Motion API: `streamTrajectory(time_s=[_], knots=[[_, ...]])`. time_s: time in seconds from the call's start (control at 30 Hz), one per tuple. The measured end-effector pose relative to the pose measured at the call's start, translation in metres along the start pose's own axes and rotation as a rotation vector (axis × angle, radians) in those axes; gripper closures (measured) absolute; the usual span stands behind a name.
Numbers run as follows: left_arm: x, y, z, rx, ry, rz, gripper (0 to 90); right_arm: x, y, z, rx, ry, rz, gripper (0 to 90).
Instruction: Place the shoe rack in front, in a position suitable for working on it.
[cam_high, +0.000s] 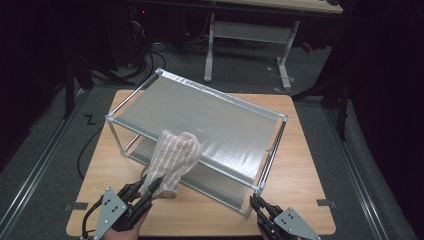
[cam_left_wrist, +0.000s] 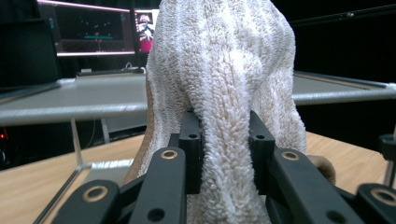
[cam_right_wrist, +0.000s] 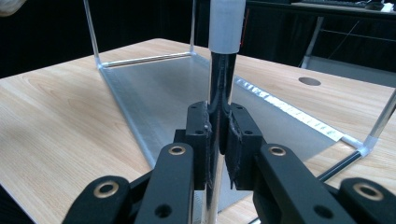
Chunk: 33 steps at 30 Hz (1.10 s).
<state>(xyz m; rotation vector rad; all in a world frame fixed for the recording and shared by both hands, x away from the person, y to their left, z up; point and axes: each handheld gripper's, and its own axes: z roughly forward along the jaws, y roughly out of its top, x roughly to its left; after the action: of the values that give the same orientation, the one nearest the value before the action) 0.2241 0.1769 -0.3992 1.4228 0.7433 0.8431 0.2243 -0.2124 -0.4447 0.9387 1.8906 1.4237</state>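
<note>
A beige striped towel (cam_high: 175, 152) is draped over the front rail of a two-shelf metal rack (cam_high: 215, 112) on the wooden table (cam_high: 300, 165). My left gripper (cam_high: 150, 192) is shut on the towel's lower end at the table's front left. In the left gripper view the fluffy towel (cam_left_wrist: 224, 70) is squeezed between the pads and rises over the top shelf. My right gripper (cam_high: 256, 202) is shut on the rack's front right corner post (cam_high: 259, 192). In the right gripper view that shiny post (cam_right_wrist: 226, 28) stands upright between the pressed pads, with the lower shelf (cam_right_wrist: 163, 88) behind it.
The rack takes up most of the tabletop, leaving bare strips of wood at the front, left and right. A cable hole (cam_right_wrist: 309, 81) sits in the table. Another desk's white legs (cam_high: 210, 45) stand on the floor beyond. Lit screens (cam_left_wrist: 93, 30) glow in the dark behind.
</note>
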Motion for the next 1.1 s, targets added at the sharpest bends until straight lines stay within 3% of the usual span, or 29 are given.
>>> streamTrajectory(time_s=[0.23,0.4,0.67,0.8,0.87,0.9,1.1], knots=[[-0.008,0.016,0.024,-0.006,-0.028,0.016,73.8,-0.007,-0.001,-0.002,0.016,0.031,0.010,68.5],[-0.014,0.021,0.034,-0.004,-0.038,0.028,73.9,-0.008,-0.004,-0.004,0.028,0.021,-0.019,69.6],[-0.027,0.027,0.052,0.008,-0.067,0.040,73.9,-0.003,-0.007,-0.001,0.051,0.026,-0.045,80.0],[-0.041,0.031,0.062,0.003,-0.106,0.029,73.9,-0.004,-0.007,0.000,0.049,0.036,-0.035,80.2],[-0.053,0.034,0.067,0.004,-0.129,0.032,73.8,-0.004,-0.006,0.000,0.052,0.035,-0.037,80.2],[-0.065,0.038,0.073,0.016,-0.151,0.038,73.8,-0.004,-0.006,0.000,0.055,0.035,-0.041,80.1],[-0.089,0.048,0.091,0.022,-0.181,0.055,73.7,-0.003,-0.006,0.001,0.055,0.039,-0.042,80.2]])
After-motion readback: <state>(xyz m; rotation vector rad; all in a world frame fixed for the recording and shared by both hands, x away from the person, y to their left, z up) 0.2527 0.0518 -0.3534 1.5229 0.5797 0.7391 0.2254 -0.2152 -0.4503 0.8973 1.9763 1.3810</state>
